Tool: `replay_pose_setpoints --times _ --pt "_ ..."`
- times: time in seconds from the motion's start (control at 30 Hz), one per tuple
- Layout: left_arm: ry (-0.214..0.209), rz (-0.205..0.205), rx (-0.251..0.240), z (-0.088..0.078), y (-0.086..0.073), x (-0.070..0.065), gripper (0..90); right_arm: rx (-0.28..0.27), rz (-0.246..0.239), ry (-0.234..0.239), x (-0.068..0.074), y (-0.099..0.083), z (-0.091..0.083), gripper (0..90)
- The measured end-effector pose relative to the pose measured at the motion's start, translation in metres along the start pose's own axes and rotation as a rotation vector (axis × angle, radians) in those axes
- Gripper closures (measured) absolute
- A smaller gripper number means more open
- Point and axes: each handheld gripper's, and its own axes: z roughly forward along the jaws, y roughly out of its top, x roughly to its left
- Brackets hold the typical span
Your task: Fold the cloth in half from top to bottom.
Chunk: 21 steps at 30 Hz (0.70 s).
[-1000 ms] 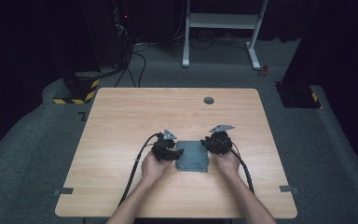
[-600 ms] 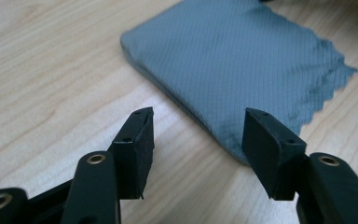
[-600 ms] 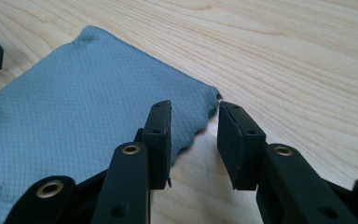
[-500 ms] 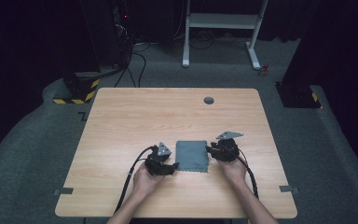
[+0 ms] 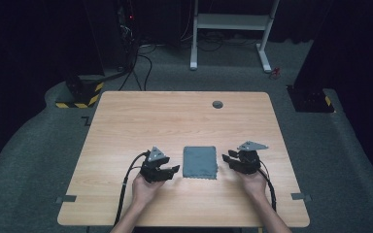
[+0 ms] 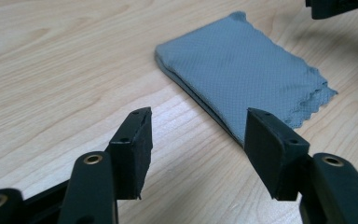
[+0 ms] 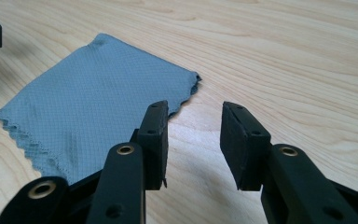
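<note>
A folded grey cloth (image 5: 200, 162) lies flat on the wooden table (image 5: 175, 121), near its front middle. My left gripper (image 5: 174, 169) rests to the cloth's left, apart from it. Its jaws have just been opening and stand open with nothing between them; the left gripper view has the cloth (image 6: 242, 70) ahead of its gripper (image 6: 196, 140). My right gripper (image 5: 227, 158) sits to the cloth's right, also clear of it. Its jaws have just been opening too, with bare wood between them (image 7: 193, 140), and the cloth (image 7: 98, 98) lies to the left in that view.
A round grey grommet (image 5: 217, 104) is set into the table near the far edge. Tape tabs (image 5: 66, 199) mark the front corners. Beyond the table stand a white desk frame (image 5: 233, 29) and cables on dark carpet.
Both grippers were at the cloth's side edges a second ago. They have since drawn apart, left one leftward and right one rightward, leaving the cloth flat between them.
</note>
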Motion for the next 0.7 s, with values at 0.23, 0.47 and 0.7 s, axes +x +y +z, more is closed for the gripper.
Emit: replay_pose_setpoints --times 0.23,0.47,0.7 --pt "0.019 -0.007 -0.024 -0.008 -0.006 0.002 41.1 -0.022 0.037 -0.012 -0.007 -0.013 -0.015 60.8" --pt "0.04 -0.024 -0.034 -0.016 -0.013 0.01 38.3 -0.042 0.048 -0.022 -0.012 -0.022 -0.028 59.6" --pt "0.082 -0.05 -0.026 -0.024 -0.022 0.02 38.1 -0.033 0.047 -0.046 -0.012 -0.032 -0.036 58.5"
